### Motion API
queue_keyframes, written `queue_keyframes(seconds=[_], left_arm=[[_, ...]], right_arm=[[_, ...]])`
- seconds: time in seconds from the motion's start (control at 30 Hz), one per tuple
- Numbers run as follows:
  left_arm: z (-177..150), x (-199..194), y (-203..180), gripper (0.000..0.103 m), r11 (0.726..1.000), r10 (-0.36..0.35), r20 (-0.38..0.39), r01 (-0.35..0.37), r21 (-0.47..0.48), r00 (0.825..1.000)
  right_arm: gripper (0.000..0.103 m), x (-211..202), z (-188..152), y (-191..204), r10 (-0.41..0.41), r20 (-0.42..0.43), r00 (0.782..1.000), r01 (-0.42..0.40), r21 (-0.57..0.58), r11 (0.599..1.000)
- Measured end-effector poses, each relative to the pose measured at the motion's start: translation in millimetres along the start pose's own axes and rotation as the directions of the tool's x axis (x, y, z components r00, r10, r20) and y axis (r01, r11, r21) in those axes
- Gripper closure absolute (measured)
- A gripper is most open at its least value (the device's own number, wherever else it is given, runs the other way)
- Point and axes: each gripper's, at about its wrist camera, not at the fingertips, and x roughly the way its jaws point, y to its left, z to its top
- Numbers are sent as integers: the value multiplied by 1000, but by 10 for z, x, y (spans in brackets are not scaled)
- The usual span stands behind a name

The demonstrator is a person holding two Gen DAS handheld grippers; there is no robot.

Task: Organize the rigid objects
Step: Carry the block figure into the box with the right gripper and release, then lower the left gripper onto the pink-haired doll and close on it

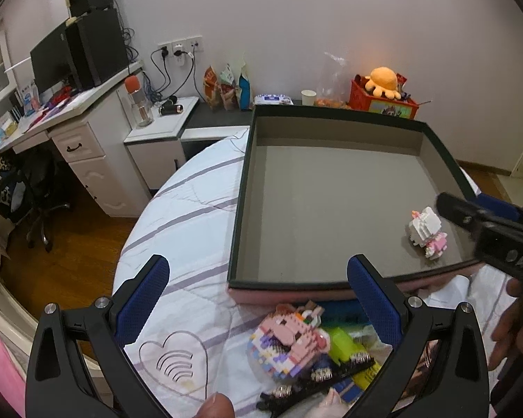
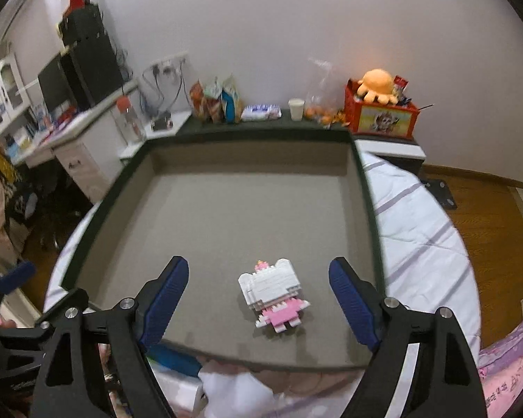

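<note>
A white and pink brick-built cat figure (image 2: pixel 274 294) lies on the grey floor of a large shallow box (image 2: pixel 247 209), near its front edge; it also shows in the left wrist view (image 1: pixel 427 233). My right gripper (image 2: pixel 258 299) is open, its blue pads either side of the figure and apart from it. My left gripper (image 1: pixel 258 292) is open above a pink brick-built figure (image 1: pixel 289 339) that lies on a pile of small items on the bed, in front of the box (image 1: pixel 331 188).
The box rests on a white bed with purple stripes (image 1: pixel 184 216). A white desk (image 1: pixel 87 132) with a monitor stands at the left. Snack bags (image 2: pixel 216 102), a paper cup (image 2: pixel 295 108) and a red box with an orange plush (image 2: pixel 380 104) line the back ledge.
</note>
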Motion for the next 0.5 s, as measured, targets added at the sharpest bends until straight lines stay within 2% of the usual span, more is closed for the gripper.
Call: queue_keyframes(seconds=[0.27,0.5], left_arm=[[-259,-231,51,0,1000,-11,10,11,3,1000],[-618,-359,103,0,999,-41,-24,41,-15,999]], right_arm=[[19,-479,-302,-35,8,42,999,-9,20,1000],[19,-707,-721,9,12,11,1000,-12,38,999]])
